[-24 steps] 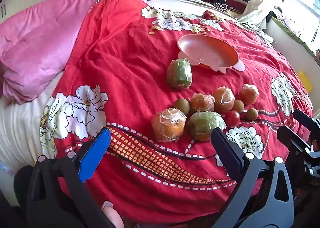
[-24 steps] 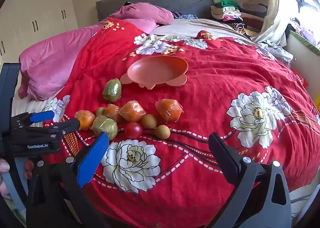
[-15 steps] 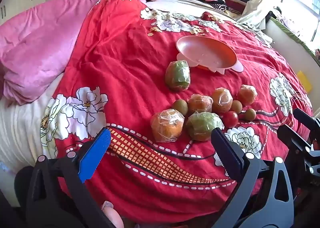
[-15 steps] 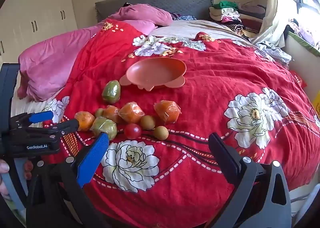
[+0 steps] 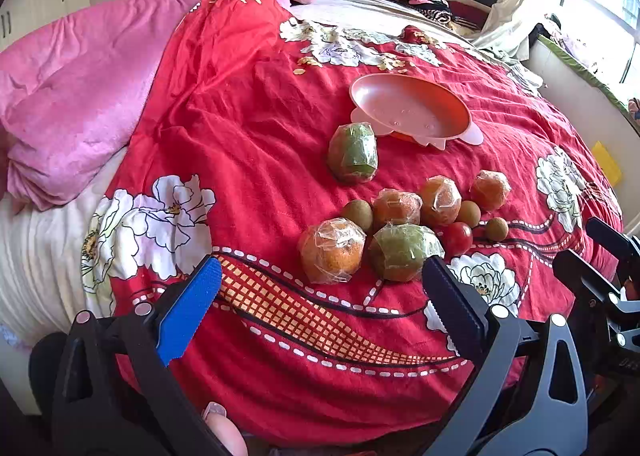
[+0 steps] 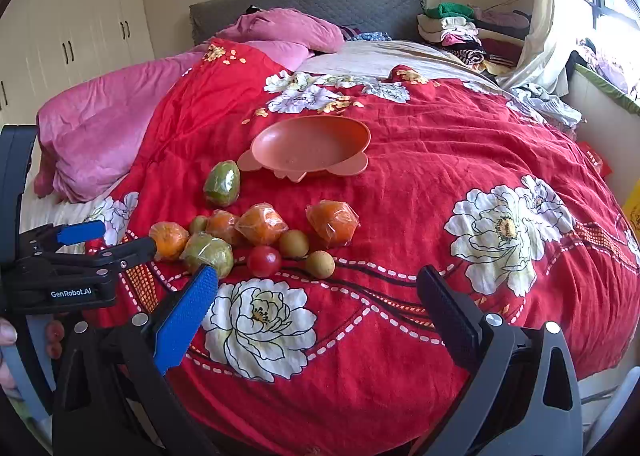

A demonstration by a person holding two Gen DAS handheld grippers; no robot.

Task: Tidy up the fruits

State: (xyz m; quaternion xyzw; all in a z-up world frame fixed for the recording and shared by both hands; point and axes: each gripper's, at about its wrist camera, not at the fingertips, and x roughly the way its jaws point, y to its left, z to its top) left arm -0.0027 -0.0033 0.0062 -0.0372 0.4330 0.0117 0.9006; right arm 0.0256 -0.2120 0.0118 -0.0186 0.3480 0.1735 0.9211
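Note:
Several fruits lie in a cluster on the red floral bedspread: wrapped oranges, a wrapped green fruit, a small red tomato and small brown round fruits. Another wrapped green fruit lies apart, beside an empty orange bowl. My left gripper is open, just short of the nearest orange. My right gripper is open and empty, near the front of the cluster. The left gripper also shows in the right wrist view.
A pink blanket is heaped at the bed's left side. Folded clothes are stacked at the headboard's right. A window ledge runs along the right of the bed.
Both grippers have moved slightly away from the fruit cluster and lifted a little. Both stay open and the fruits have not moved.

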